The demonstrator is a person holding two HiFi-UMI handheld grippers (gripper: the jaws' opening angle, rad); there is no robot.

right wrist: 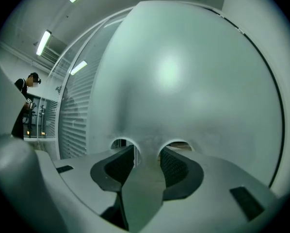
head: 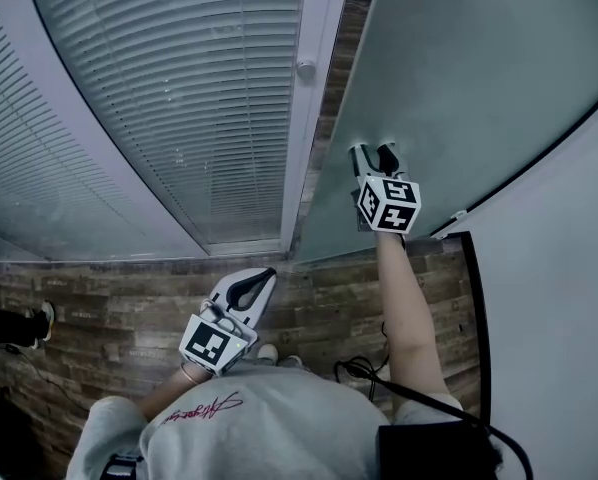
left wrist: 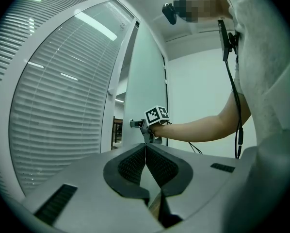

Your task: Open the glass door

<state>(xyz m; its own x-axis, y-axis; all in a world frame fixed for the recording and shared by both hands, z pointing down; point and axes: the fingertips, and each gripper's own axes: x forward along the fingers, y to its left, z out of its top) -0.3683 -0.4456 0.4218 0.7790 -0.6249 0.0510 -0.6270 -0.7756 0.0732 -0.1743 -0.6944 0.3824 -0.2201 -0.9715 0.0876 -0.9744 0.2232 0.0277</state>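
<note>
Ok, head view: right tool [head: 375, 151] open, tips at ajar glass door [head: 479, 68]; left tool [head: 269, 274] hangs low, well apart. Left gripper view: jaws together, empty. Right gripper view: jaws apart, pane dead ahead. Likely push phase; next needs steady shove.

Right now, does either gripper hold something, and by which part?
Nothing is held: the left gripper is shut empty, the right gripper open facing the glass door.
</note>
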